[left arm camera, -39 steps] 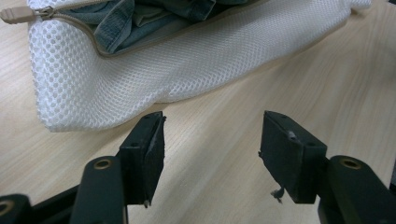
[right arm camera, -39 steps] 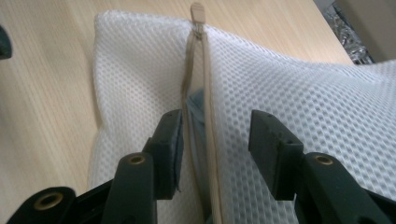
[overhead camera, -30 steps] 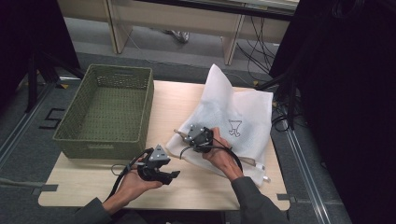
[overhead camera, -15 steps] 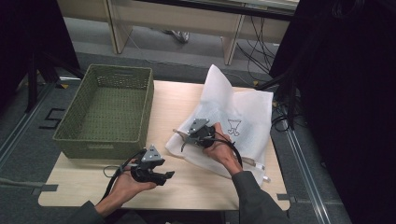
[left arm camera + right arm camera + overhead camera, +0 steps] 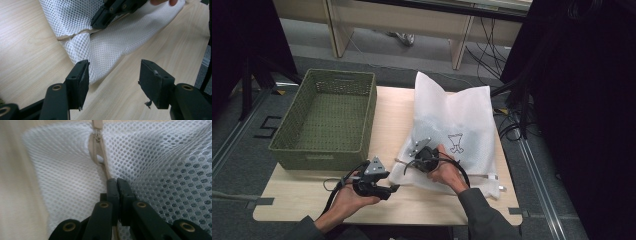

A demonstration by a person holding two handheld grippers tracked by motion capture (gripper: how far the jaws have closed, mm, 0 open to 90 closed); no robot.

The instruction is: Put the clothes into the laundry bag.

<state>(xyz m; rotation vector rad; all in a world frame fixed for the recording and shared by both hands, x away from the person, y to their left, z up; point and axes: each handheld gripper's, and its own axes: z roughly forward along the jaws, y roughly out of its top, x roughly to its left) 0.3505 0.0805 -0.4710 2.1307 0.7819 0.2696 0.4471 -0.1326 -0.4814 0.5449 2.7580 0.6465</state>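
**Right now: zipper pinched, basket bare**

I have two containers on the table (image 5: 387, 107). One is the green woven basket (image 5: 326, 119) at the left half, with its mesh floor showing all the way across. The other is the white mesh laundry bag (image 5: 457, 125), lying flat on the right half, its near left corner just beside my two grippers. It carries a small dark printed figure (image 5: 455, 142) on its upper face. What the bag holds I cannot tell; the mesh gives nothing away from above.

My right gripper (image 5: 116, 182) has its jaws pressed together on the beige zipper (image 5: 97, 147) that runs along the bag's near edge, and they have just been closing onto it. In the right gripper view the zipper tape disappears between the two pads, with the slider sitting a little farther along the seam. From the high view that gripper (image 5: 414, 161) rests on the bag's lower left corner.

My left gripper (image 5: 113, 75) has its jaws apart, with nothing between them except bare wood. The rounded corner of the bag lies just ahead of its left pad, near but not gripped. From above it (image 5: 393, 188) hovers low over the table's front edge.

Count: one basket, one bag, one zipper, two grippers.
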